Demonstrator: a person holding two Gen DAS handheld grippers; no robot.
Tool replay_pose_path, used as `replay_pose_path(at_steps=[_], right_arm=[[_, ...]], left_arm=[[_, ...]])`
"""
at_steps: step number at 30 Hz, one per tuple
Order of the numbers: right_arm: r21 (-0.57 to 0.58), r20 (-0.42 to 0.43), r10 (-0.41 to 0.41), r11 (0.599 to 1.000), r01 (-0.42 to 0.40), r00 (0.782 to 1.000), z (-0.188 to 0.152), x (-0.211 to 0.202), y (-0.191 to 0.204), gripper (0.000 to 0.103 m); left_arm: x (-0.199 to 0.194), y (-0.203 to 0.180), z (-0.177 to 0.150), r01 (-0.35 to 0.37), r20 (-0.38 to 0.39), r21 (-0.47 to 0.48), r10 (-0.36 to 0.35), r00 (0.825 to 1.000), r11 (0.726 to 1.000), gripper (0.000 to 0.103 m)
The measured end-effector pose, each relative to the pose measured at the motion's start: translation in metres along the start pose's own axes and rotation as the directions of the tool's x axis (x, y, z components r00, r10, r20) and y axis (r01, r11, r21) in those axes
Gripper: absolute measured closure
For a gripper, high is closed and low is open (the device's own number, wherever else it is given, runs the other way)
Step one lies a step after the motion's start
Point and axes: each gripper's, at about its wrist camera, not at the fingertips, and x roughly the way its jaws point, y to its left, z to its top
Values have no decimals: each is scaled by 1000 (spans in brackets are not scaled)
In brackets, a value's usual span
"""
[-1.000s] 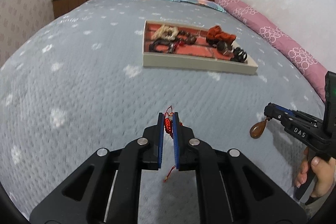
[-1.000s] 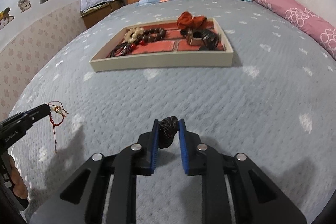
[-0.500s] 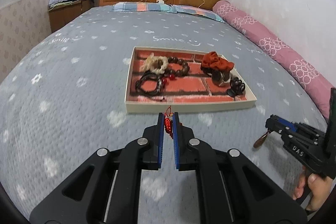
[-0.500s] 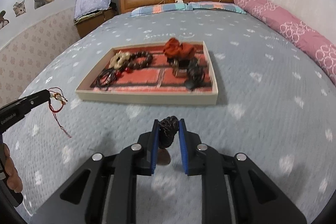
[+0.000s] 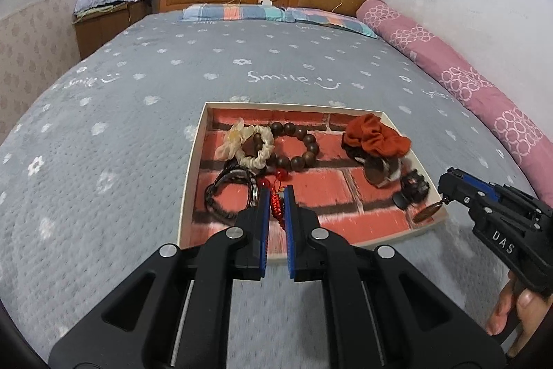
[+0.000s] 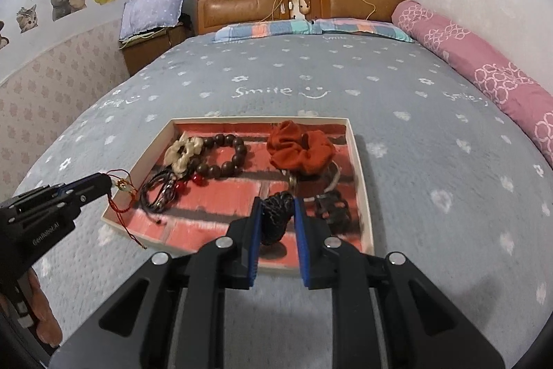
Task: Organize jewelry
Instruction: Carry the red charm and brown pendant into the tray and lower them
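The red cord charm (image 5: 276,208) is pinched in the closed left gripper (image 5: 277,196); its knotted red body shows between the blue pads, and from the right wrist view a small gold piece and a loose red tail hang at the tray's near left corner. The right gripper (image 6: 277,206) is clamped on a dark braided cord (image 6: 274,217), whose brown teardrop pendant (image 5: 428,213) dangles at the tray's near right corner; the cord's length below the pads is hidden by the fingers. Both grippers hang over the near edge of the shallow tray (image 5: 193,161), which lies on the grey bed (image 5: 103,134) and has a red brick-print floor. Inside lie a cream scrunchie (image 5: 250,146), a dark wooden bead bracelet (image 5: 300,144), a rust-orange scrunchie (image 5: 375,137), black cord bracelets (image 5: 224,196) and a small black piece (image 5: 413,187) that is hard to make out. Something brown sits partly hidden under the orange scrunchie. A person's fingers (image 5: 511,310) are cut off at the frame edge.
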Motion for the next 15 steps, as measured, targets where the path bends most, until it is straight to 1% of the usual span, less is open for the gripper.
replay_pose_path(at_steps=[4,8,13,15], right_arm=[[-9,-14,-30,1000,30,999,3,27,2,84],[-11,-31,-54,999,53,998,-2,50,1,84],[-9,-44,-72,997,71,996,-8,69,-2,84],[-22,-40,-87,996,86,995,-6,73,-1,85]], left_arm=[[29,2,4,-26,-19,-2,26,999,1000,96],[56,7,0,-66,-36,14,67,997,998,96],[77,18,-5,-85,-50,2,85,995,996,96],[84,18,-6,-96,-48,17,97,994,995,96]])
